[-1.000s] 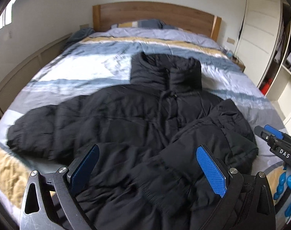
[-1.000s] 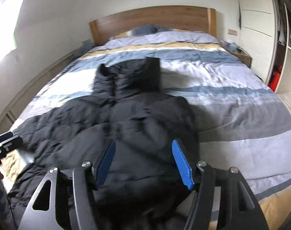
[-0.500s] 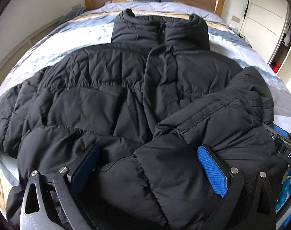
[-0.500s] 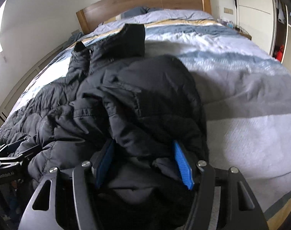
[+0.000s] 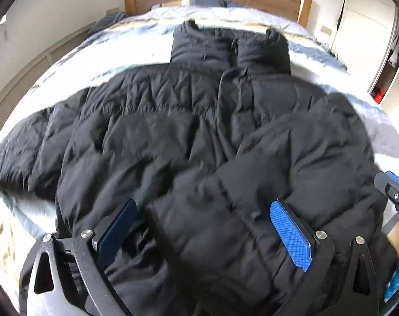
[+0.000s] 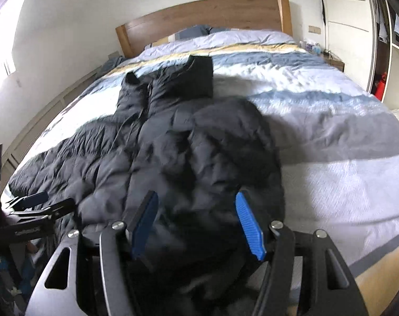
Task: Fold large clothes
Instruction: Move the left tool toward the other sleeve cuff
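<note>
A black puffer jacket (image 5: 173, 131) lies front up on the bed, collar (image 5: 231, 44) toward the headboard. One sleeve (image 5: 318, 142) is folded across its body; the other sleeve (image 5: 20, 152) stretches out to the left. My left gripper (image 5: 203, 205) is open and low over the jacket's near hem, with puffy fabric bulging between its fingers. My right gripper (image 6: 196, 196) is open too, over the hem on the folded-sleeve side of the jacket (image 6: 186, 144). Each gripper shows at the edge of the other's view: the right gripper (image 5: 394, 192) and the left gripper (image 6: 36, 202).
The bed has a striped blue, grey, white and yellow duvet (image 6: 331, 121) and a wooden headboard (image 6: 204, 15). A nightstand (image 6: 331, 60) and an open wardrobe (image 6: 383, 52) stand to the right. A low wooden ledge (image 6: 54, 105) runs along the left wall.
Both grippers have sunk toward the jacket's near hem, so the jacket fills more of each view. The jaws stand as wide as before. The jacket lies as it did.
</note>
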A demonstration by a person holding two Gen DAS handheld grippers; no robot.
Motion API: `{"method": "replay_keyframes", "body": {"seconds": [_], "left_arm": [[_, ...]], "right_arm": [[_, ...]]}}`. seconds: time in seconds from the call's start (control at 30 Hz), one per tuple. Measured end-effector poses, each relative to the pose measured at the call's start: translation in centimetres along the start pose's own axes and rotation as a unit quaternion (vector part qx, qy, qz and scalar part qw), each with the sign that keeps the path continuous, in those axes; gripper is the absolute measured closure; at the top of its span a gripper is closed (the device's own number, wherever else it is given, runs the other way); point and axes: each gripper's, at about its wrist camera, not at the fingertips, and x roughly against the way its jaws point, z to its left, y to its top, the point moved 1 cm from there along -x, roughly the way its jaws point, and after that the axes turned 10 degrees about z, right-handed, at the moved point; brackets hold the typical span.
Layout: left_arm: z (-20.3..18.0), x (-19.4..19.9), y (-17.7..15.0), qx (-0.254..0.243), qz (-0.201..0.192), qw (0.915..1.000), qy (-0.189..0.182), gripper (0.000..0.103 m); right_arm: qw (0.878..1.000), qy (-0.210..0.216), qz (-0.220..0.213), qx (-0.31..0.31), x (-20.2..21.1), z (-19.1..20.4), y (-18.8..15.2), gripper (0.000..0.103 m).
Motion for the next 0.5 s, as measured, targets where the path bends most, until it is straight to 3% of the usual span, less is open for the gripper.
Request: {"method": "replay_keyframes", "body": {"seconds": [0.13,0.5], "left_arm": [[0.6,1.1,-1.3,-0.004,0.000,1.0000,0.001,0.002],[3.0,9.6,-5.1,0.010,-0.057,0.9983,-0.009,0.002]], "right_arm": [[1.000,-0.013,0.019,-0.013,-0.3,0.0,-1.2,0.043],[1.000,-0.018,0.004,-0.014,5.8,3.1,-4.0,0.043]]}}
